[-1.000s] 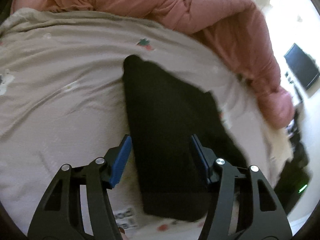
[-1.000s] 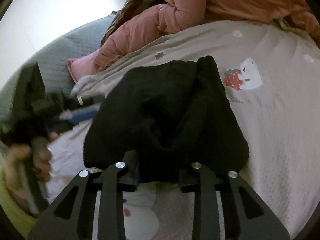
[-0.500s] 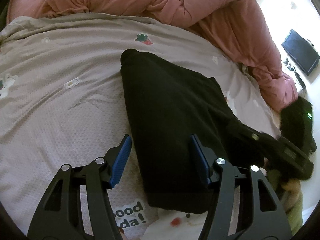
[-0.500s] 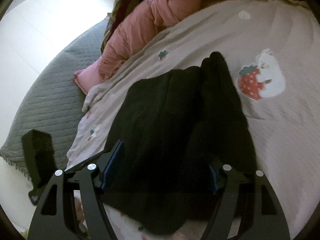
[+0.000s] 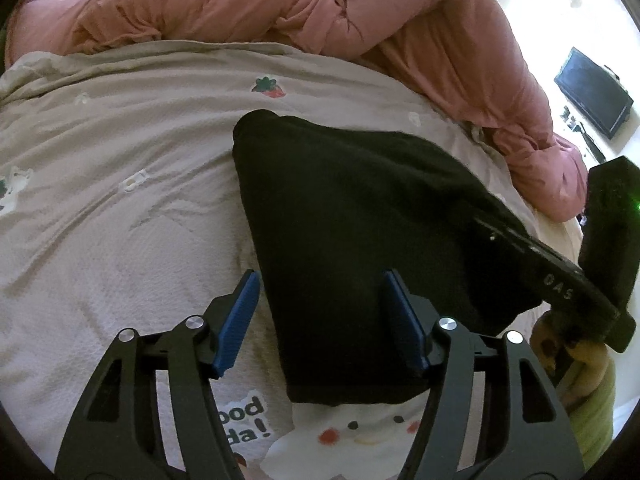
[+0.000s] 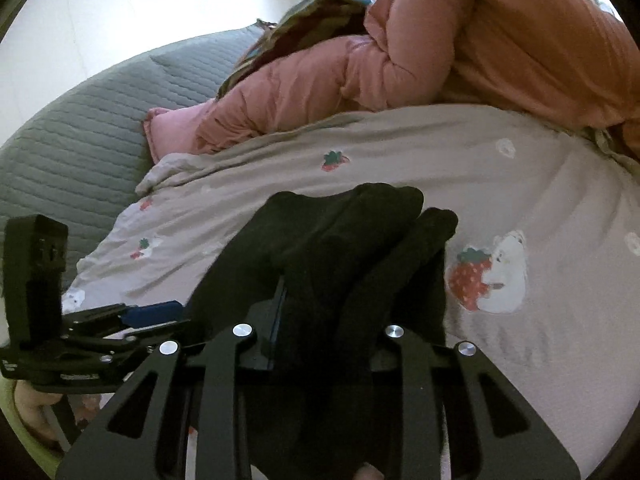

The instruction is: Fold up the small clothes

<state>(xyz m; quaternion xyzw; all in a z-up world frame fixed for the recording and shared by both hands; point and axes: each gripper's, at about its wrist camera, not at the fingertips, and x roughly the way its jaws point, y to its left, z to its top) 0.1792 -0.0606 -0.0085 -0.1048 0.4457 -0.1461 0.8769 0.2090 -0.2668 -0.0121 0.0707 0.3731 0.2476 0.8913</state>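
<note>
A black folded garment (image 5: 352, 232) lies on a beige bedsheet with strawberry prints (image 5: 120, 200). My left gripper (image 5: 324, 320) is open, its blue pads (image 5: 238, 320) straddling the garment's near left part just above it. In the right wrist view the garment (image 6: 352, 248) is bunched up between the jaws of my right gripper (image 6: 320, 316), which is shut on a thick fold of it. The right gripper also shows at the right edge of the left wrist view (image 5: 540, 260), reaching into the garment's right side. The left gripper shows at the left of the right wrist view (image 6: 152, 314).
A pink quilted duvet (image 5: 320, 12) is heaped along the far side of the bed. A grey quilted cover (image 6: 80, 120) lies at the left. A dark screen (image 5: 592, 92) stands on the floor at the right.
My right gripper was open over the garment half a second ago; it has closed on a fold and gathered the cloth. The left gripper has stayed open and shifted slightly.
</note>
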